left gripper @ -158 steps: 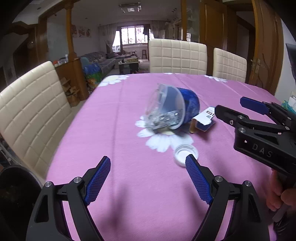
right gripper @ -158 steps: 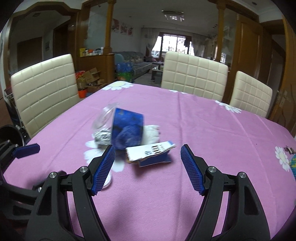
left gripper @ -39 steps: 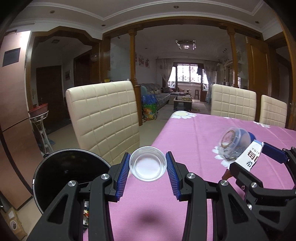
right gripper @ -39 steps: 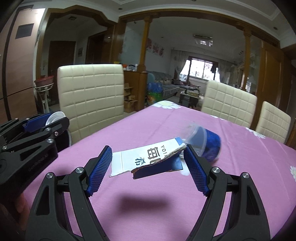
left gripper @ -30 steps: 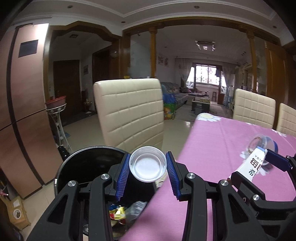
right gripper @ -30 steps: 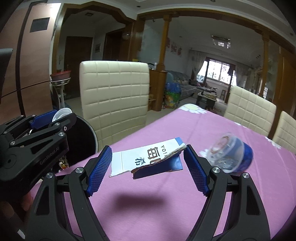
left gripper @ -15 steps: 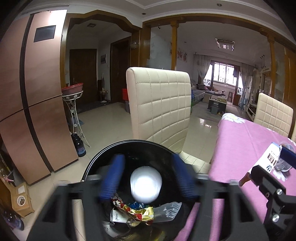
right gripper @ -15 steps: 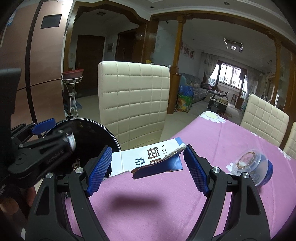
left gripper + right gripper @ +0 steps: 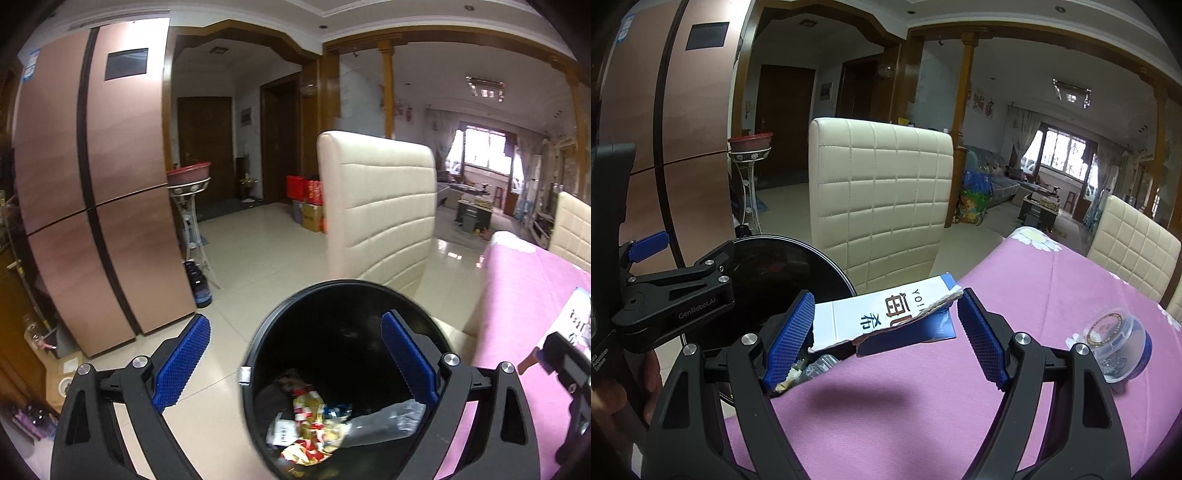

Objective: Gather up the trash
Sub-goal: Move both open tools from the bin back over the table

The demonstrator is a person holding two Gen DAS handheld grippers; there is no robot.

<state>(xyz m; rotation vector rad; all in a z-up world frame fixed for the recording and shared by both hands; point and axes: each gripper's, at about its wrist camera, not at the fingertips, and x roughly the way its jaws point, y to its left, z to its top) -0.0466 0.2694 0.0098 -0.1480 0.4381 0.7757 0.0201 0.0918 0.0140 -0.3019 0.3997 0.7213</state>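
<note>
L gripper [image 9: 293, 360] opening, empty, over bin [image 9: 258, 354]; R gripper [image 9: 886, 334] clamps carton [image 9: 886, 314] — carry fully over rim b4 releasing.

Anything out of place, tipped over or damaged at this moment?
Yes. A clear plastic container with a blue base lies on its side on the pink tablecloth. The flattened carton in the right gripper is torn along one edge. Otherwise nothing stands out.
</note>
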